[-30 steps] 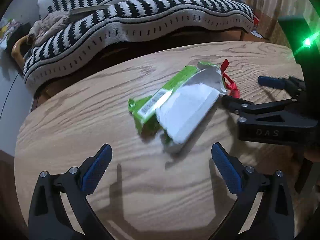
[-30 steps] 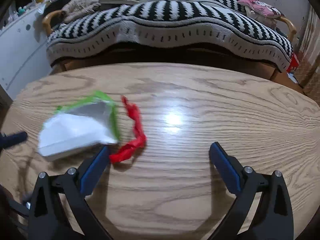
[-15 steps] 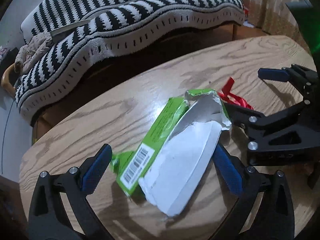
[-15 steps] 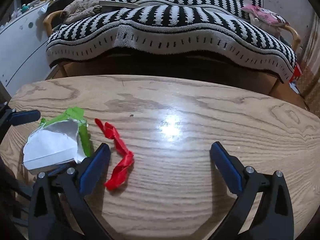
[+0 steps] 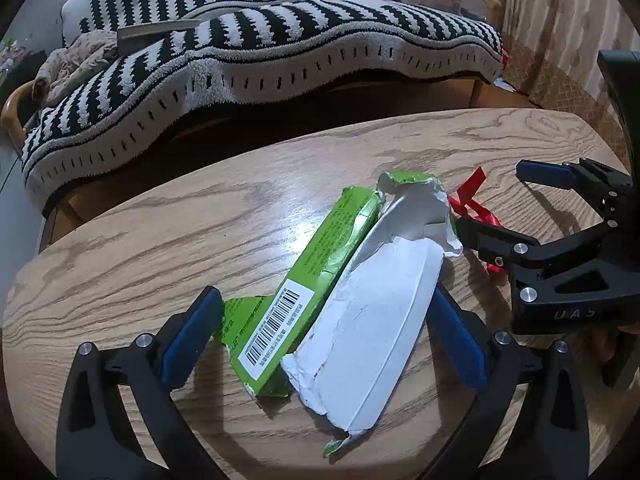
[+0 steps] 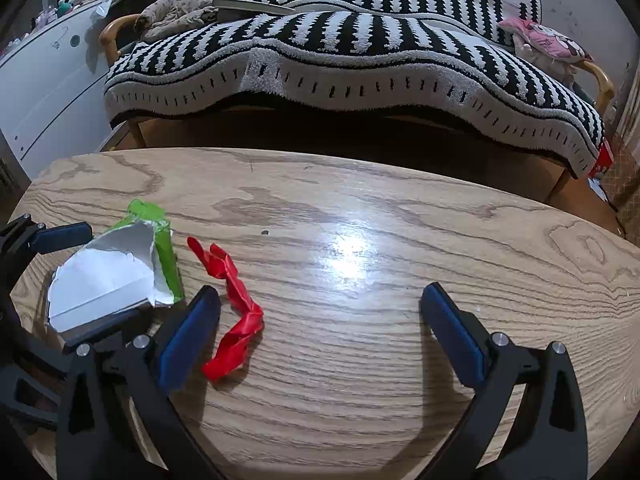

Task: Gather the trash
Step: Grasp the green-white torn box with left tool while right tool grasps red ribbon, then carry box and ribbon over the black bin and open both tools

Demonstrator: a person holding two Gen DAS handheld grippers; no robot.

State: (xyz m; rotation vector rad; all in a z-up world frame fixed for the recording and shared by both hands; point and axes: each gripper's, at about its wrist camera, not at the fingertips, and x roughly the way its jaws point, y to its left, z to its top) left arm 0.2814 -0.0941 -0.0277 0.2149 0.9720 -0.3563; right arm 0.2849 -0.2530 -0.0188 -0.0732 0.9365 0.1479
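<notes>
A torn green carton (image 5: 320, 276) with a white inside and a barcode lies flat on the wooden table (image 5: 160, 232). My left gripper (image 5: 320, 340) is open with the carton between its blue fingers. The carton also shows in the right wrist view (image 6: 116, 276). A twisted red wrapper (image 6: 236, 304) lies just right of the carton, partly hidden in the left wrist view (image 5: 472, 204). My right gripper (image 6: 320, 332) is open and empty; its left finger (image 6: 188, 336) sits beside the red wrapper.
A sofa with a black-and-white striped blanket (image 6: 360, 60) stands behind the table's far edge. A pink cushion (image 6: 548, 40) and a beige cloth (image 6: 176, 12) lie on it. A white cabinet (image 6: 40, 92) stands at the left.
My left gripper moved forward over the carton, so the carton now lies between its fingers. My right gripper shifted slightly left, bringing the red wrapper beside its left finger.
</notes>
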